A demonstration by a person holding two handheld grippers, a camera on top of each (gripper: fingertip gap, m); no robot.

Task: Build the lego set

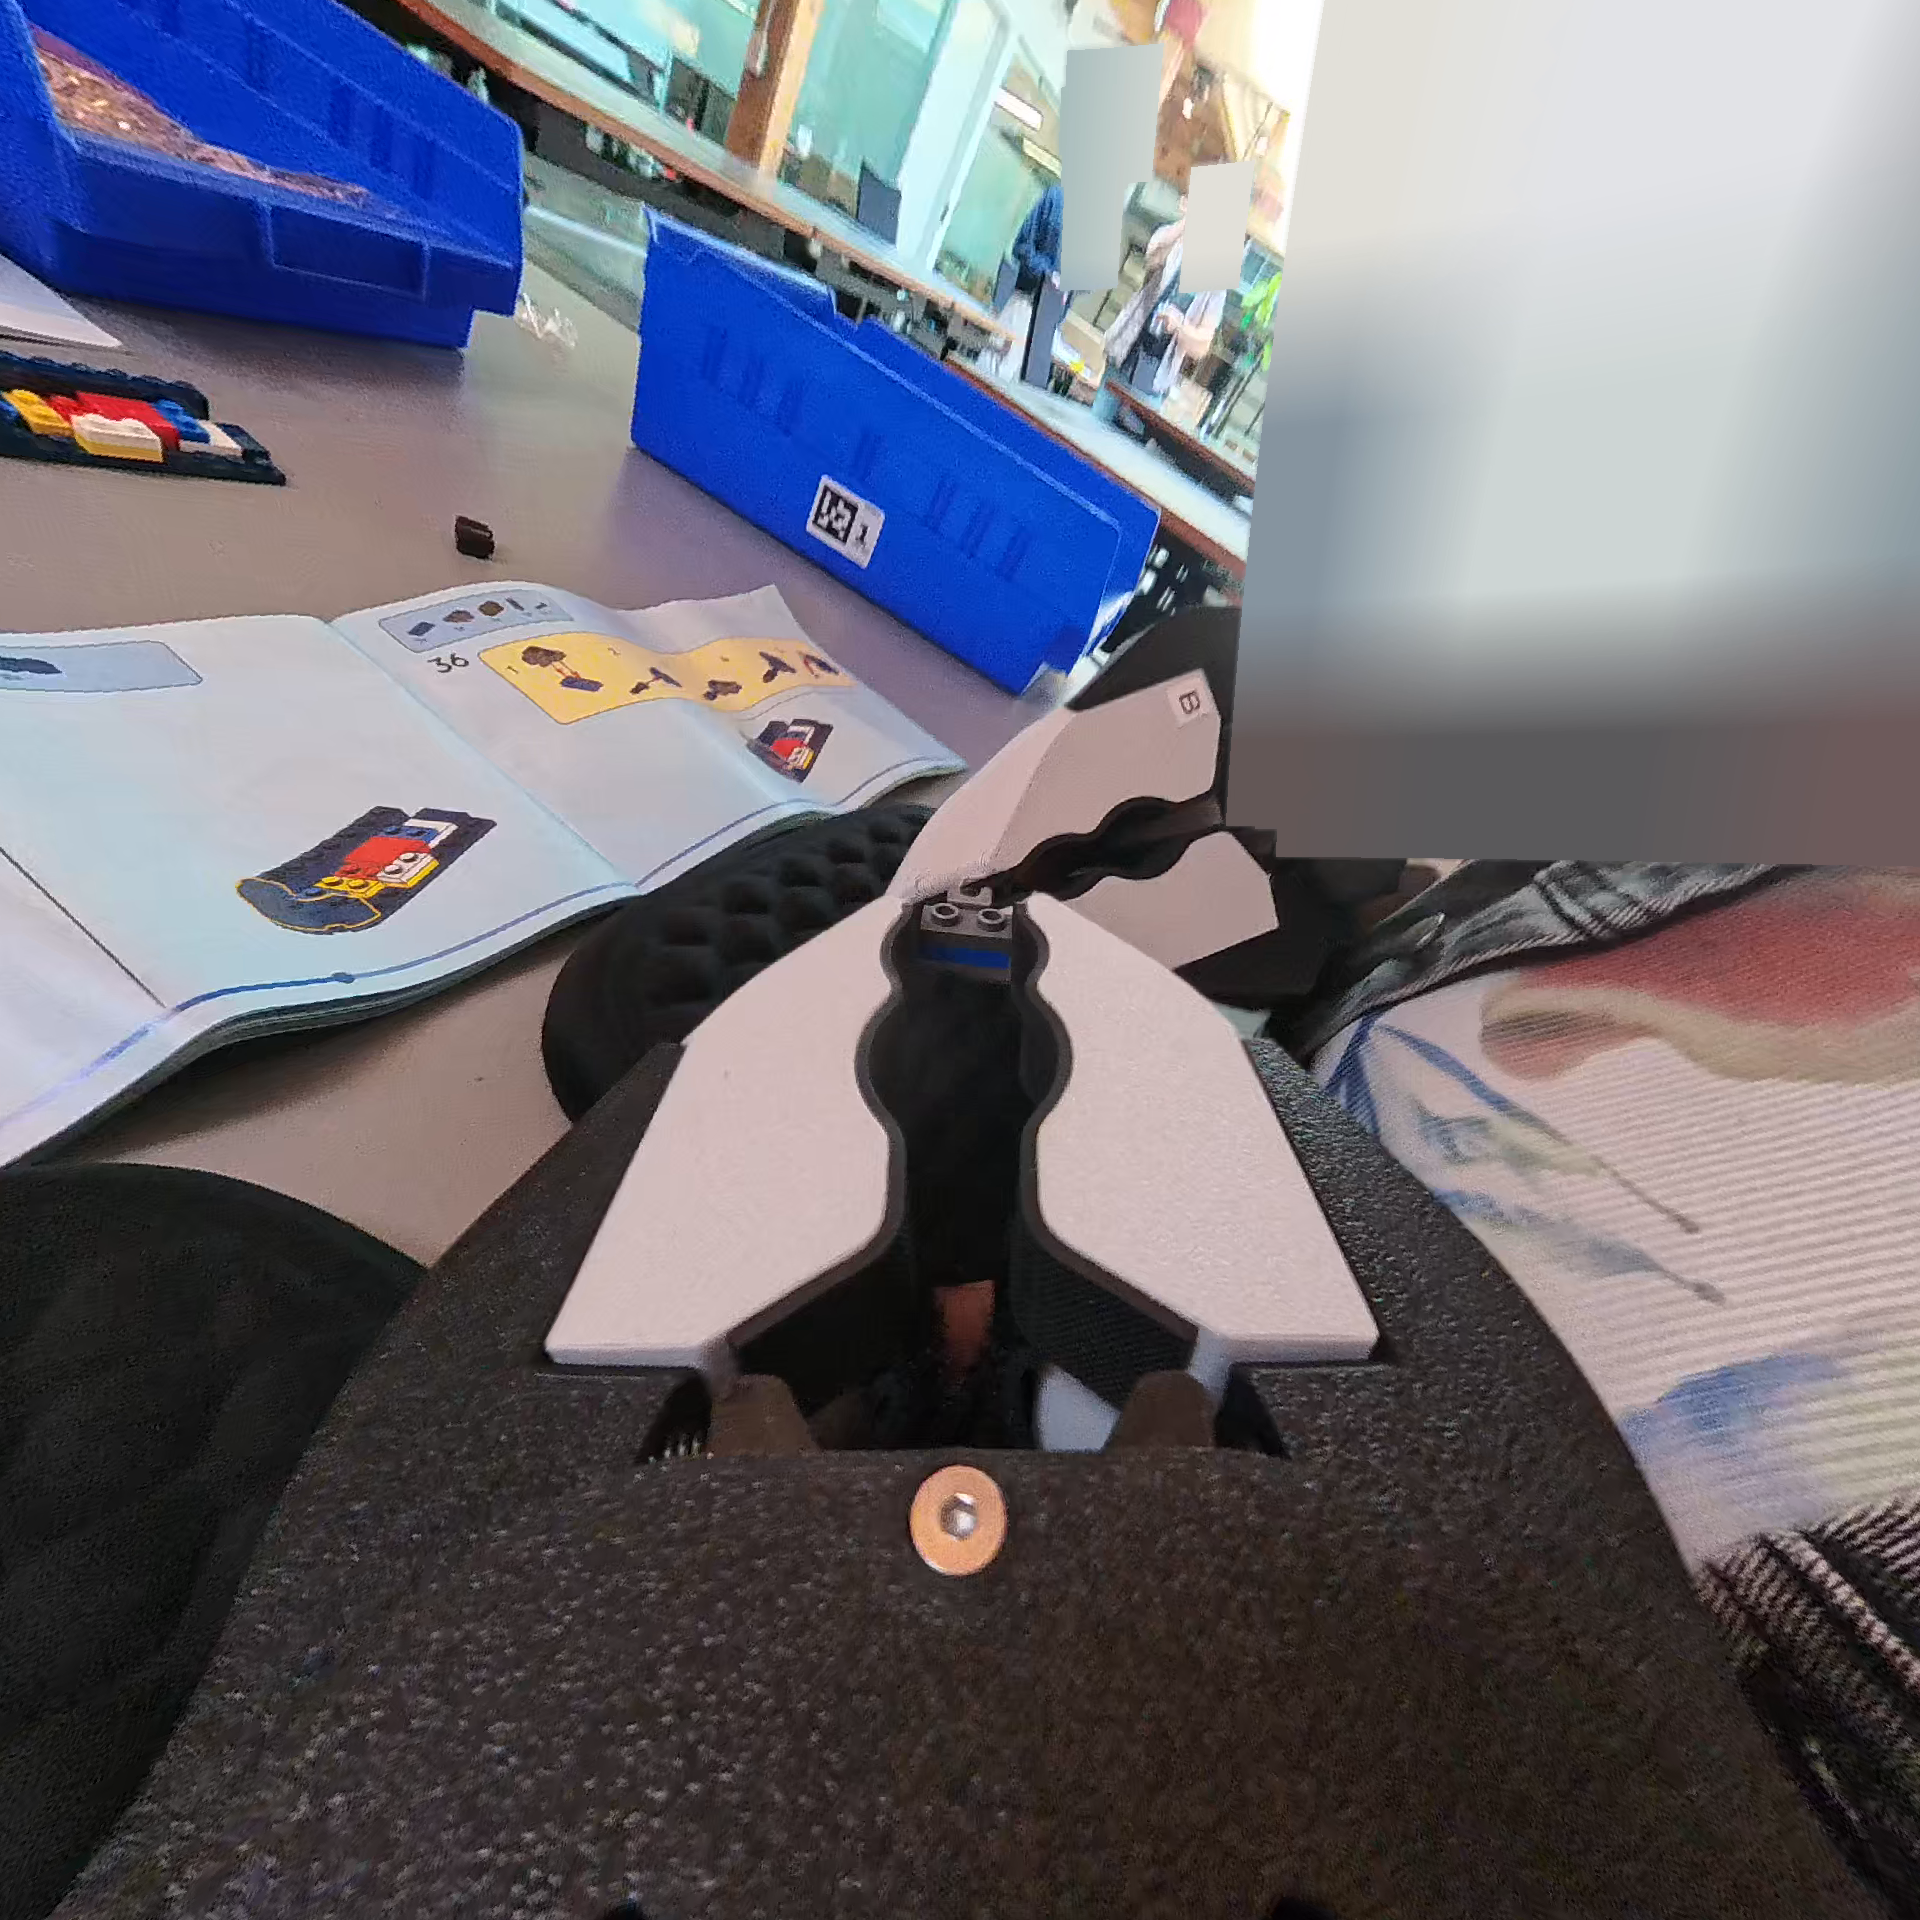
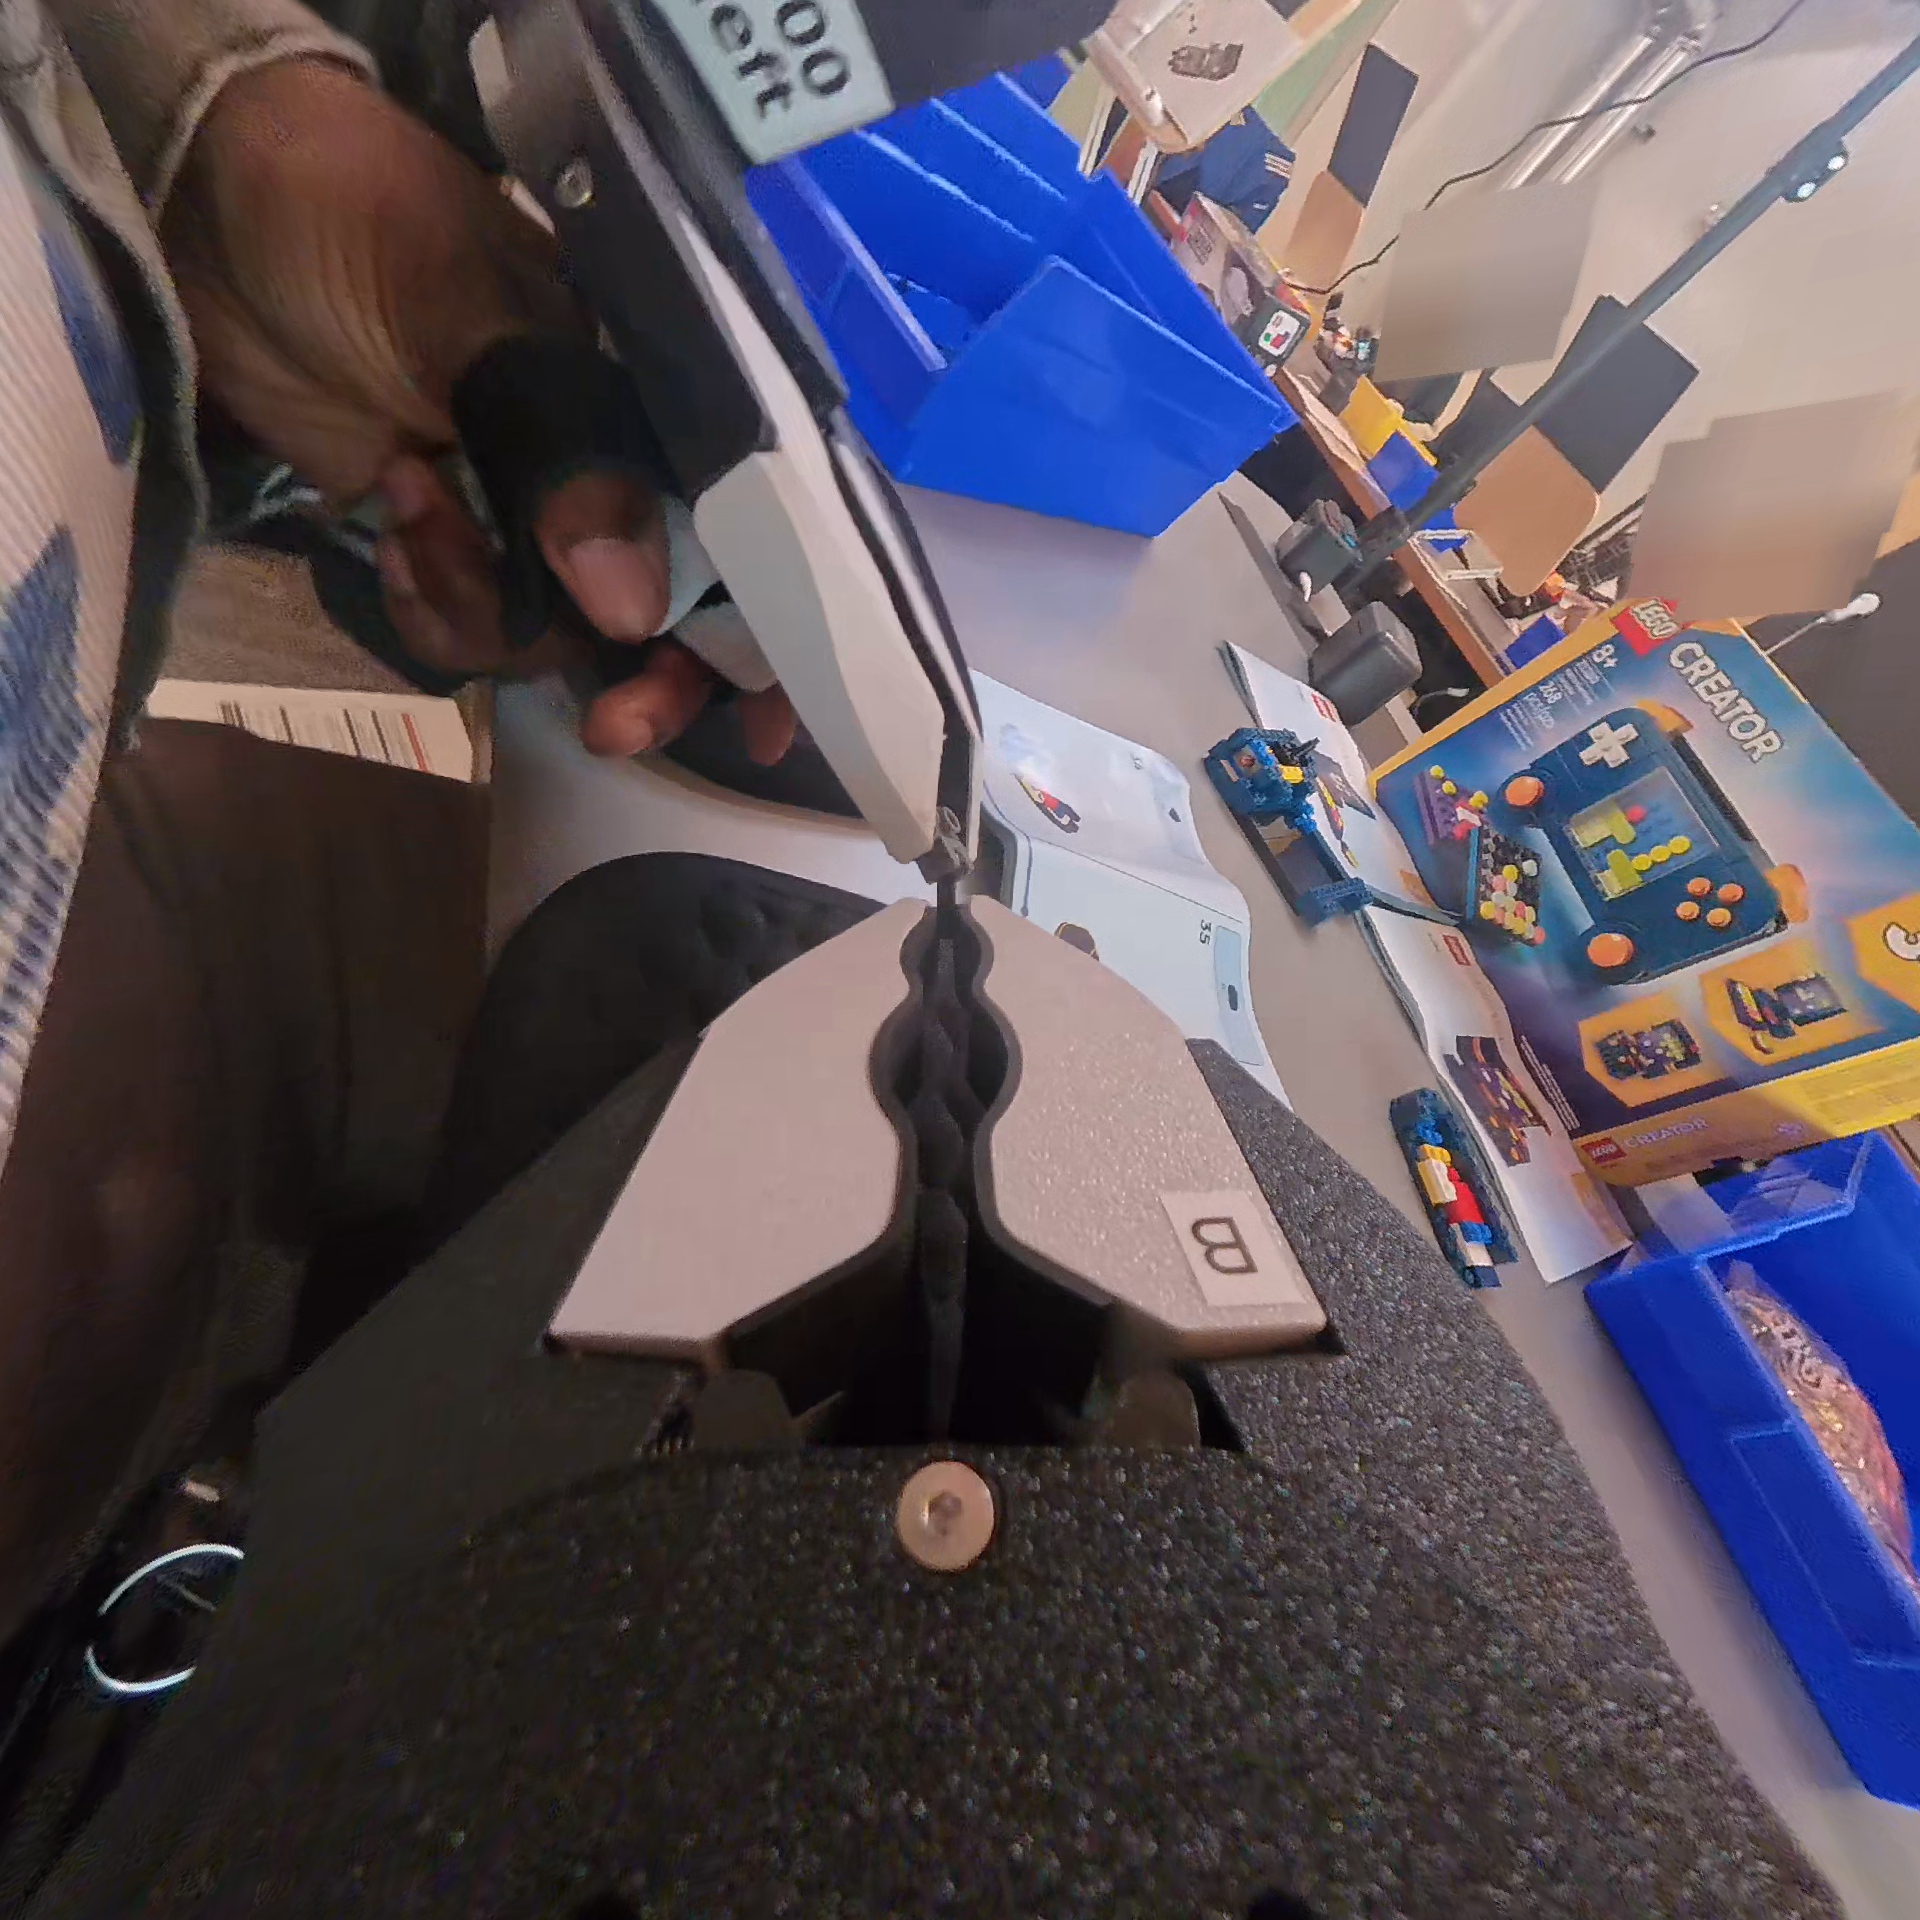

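Note:
My left gripper [image 1: 964,940] is shut on a small brick stack [image 1: 966,930], with a dark grey two-stud plate on top and a blue layer under it. It is held in the air above a black dimpled pad [image 1: 727,935]. My right gripper [image 1: 977,883] comes in from the upper right, and its tips meet the top of the stack, pinched on a small light grey piece [image 1: 971,889]. In the right wrist view my right gripper [image 2: 940,914] is shut, with a thin dark edge showing between its tips. The left gripper [image 2: 940,831] hangs right above it, holding the grey brick [image 2: 948,836].
An open instruction booklet [image 1: 364,790] lies on the grey table. Blue bins [image 1: 883,457] [image 2: 1039,343] stand behind it. A partial build on a dark plate [image 1: 104,416] and a loose dark brick [image 1: 473,535] lie at the left. A toy box [image 2: 1714,883] and blue builds [image 2: 1278,800] lie at the right. The grippers are tip to tip, or close to it.

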